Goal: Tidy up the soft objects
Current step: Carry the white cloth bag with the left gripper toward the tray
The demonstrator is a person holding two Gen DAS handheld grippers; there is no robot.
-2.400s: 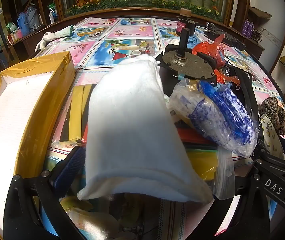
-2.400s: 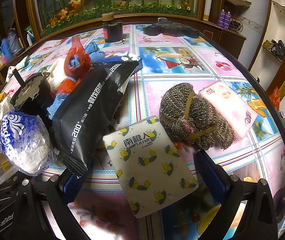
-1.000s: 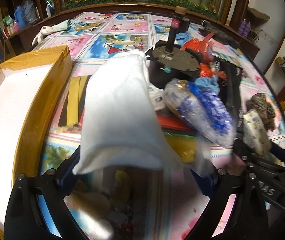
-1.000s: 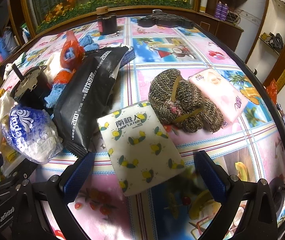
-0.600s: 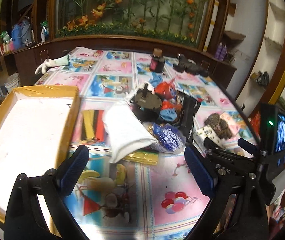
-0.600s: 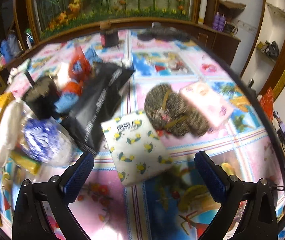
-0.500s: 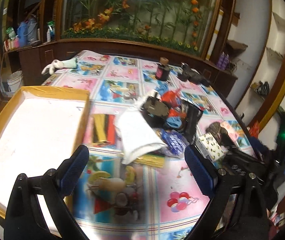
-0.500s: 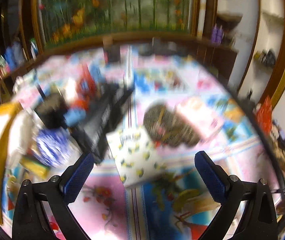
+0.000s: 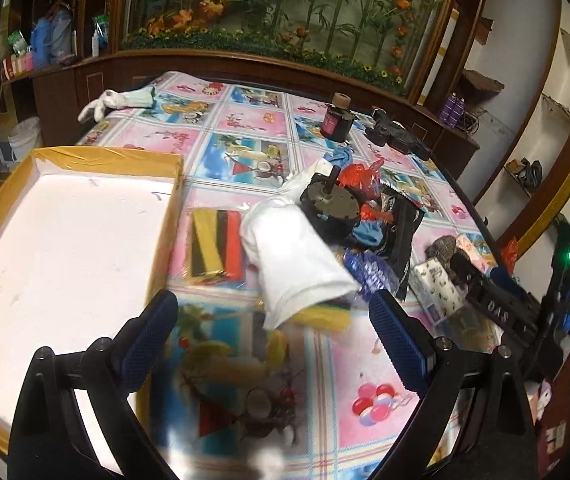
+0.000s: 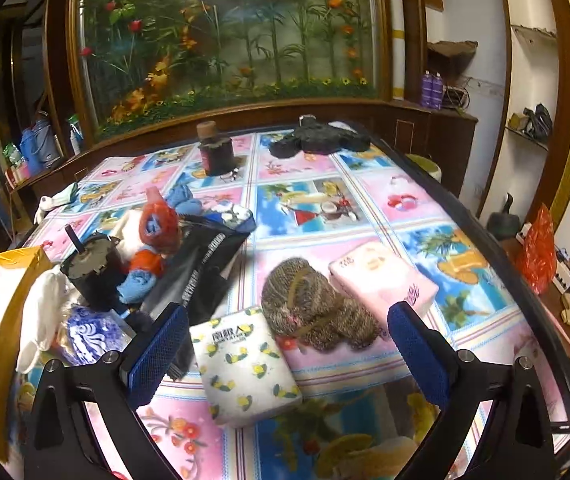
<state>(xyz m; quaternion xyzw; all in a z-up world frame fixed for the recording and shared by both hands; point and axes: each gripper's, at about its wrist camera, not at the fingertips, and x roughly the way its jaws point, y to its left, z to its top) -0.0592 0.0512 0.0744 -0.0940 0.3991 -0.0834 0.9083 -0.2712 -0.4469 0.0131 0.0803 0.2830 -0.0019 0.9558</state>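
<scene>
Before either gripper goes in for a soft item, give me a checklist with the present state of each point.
1. Left gripper open and holding nothing: ok.
2. Right gripper open and holding nothing: ok.
3. Tray has bare white floor to receive items: ok.
4. White cloth free to lift: not ok, it lies draped over the pile, against the black motor part.
5. Lemon-print tissue pack reachable for the right gripper: ok, it lies flat between the open jaws, top unobstructed.
6. Knitted bundle clear of neighbours: not ok, it touches the pink tissue pack.
</scene>
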